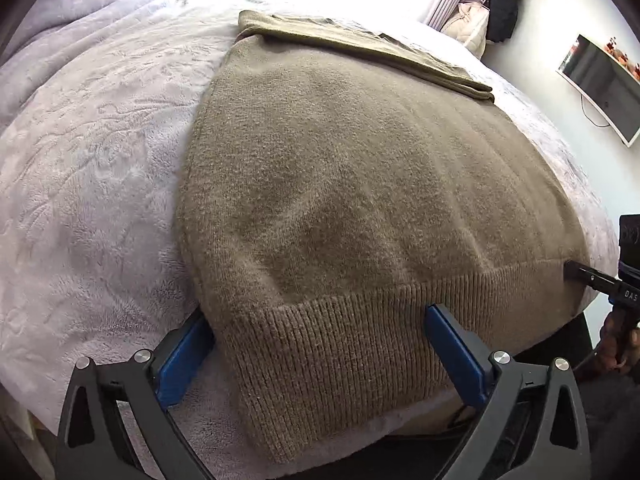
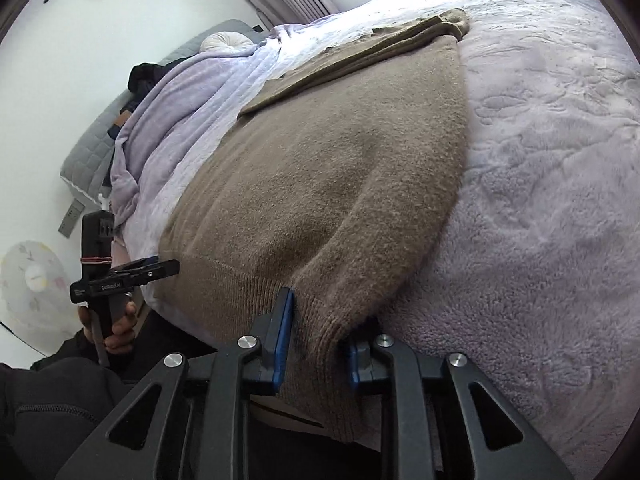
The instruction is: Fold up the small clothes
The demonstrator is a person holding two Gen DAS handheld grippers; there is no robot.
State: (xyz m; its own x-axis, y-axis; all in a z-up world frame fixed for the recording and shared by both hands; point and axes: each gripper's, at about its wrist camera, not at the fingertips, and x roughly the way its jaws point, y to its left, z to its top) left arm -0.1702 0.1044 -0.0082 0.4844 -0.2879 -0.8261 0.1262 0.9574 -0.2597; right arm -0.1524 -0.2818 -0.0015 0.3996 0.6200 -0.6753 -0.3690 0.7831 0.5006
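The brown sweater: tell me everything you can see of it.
The brown sweater is a fuzzy, soft-looking knit with a ribbed hem. It lies spread flat on the pale lilac fleece blanket, its hem draping over the near edge of the bed. At the far end a part, apparently a sleeve, is folded across it. The left gripper straddles one hem corner with its jaws wide and not pressing. The right gripper has the other hem corner bunched between its narrowed jaws.

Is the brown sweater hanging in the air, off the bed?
No. The brown sweater lies spread flat on the lilac blanket, with only its ribbed hem at the bed's near edge.
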